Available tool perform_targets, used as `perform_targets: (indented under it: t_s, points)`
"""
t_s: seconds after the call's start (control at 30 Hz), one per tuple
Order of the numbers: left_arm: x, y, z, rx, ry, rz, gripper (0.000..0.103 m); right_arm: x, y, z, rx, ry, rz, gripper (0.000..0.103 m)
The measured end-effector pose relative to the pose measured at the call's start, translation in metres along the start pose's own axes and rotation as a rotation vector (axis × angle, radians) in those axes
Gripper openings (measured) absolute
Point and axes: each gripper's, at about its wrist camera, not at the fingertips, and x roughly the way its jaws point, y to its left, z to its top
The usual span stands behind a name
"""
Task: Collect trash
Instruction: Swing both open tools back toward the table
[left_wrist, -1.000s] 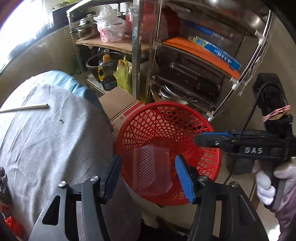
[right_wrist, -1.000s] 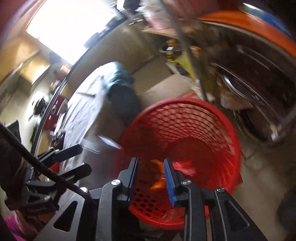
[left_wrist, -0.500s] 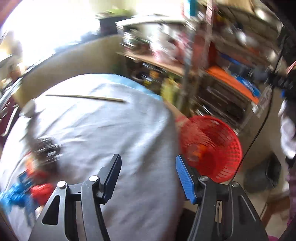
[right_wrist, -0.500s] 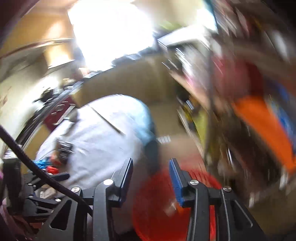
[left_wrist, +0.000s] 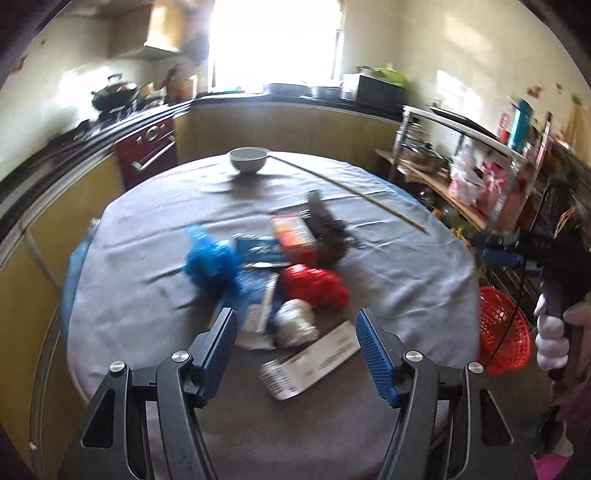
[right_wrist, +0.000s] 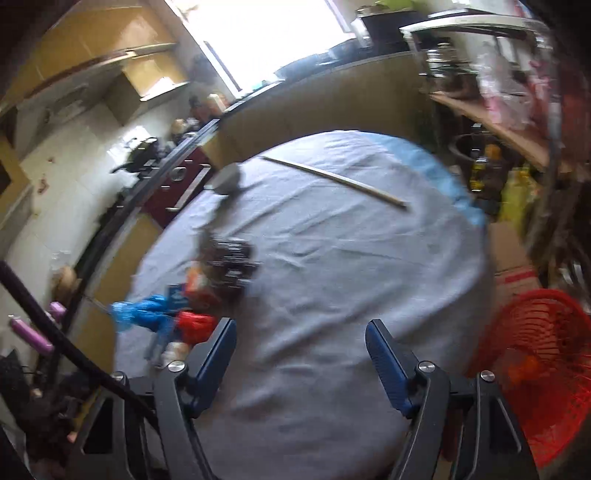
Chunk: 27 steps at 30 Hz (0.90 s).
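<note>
So this looks like the reach-for-the-next-piece part of the cleanup. The left gripper (left_wrist: 293, 345) hangs over the near edge of the round table (left_wrist: 388, 258) with its jaws opening, about half wide, nothing between the pads. Just past its tips, around 12 o'clock, sits the trash pile: a flat printed wrapper (left_wrist: 310, 363) closest, a whitish crumpled wad (left_wrist: 295, 325) right behind it, then a red crumpled packet (left_wrist: 316, 286), a blue plastic clump (left_wrist: 212, 260) out at 11, an orange carton (left_wrist: 293, 236) and something dark behind that.

My guess is the wrapper or the white wad is next, and that calls for dropping the tips down flat to the cloth and pinching, since the wrapper lies flush and won't give much edge.

The right gripper (right_wrist: 301, 363) is empty too, jaws opening and already fairly wide, over bare grey cloth. From its view the pile is off at 10 o'clock, and the red basket (right_wrist: 535, 369) sits low beside the table at 3, with something orange already in it.

Farther back there's a white bowl (left_wrist: 249, 158) and a long thin stick (left_wrist: 347, 190) at the far side of the table.
</note>
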Motion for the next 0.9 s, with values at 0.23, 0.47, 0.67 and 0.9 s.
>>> perform_targets:
  t_s: [0.23,0.47,0.67,0.9]
  points:
    - [0.003,0.006,0.015,-0.067,-0.108,-0.171,0.068,0.001,0.098,0.007,-0.178,-0.103,0.088,0.076]
    - [0.008,-0.029,0.049,-0.077,-0.299,-0.349,0.074,-0.029,0.134,0.023,-0.130,-0.273,0.253,0.076]
    - [0.041,-0.063,0.063,-0.193,-0.283,-0.553,0.074,-0.091,0.144,0.031,-0.094,-0.487,0.310,0.080]
    - [0.056,-0.095,0.041,-0.229,-0.136,-0.609,0.074,-0.150,0.144,0.038,-0.098,-0.656,0.440,0.085]
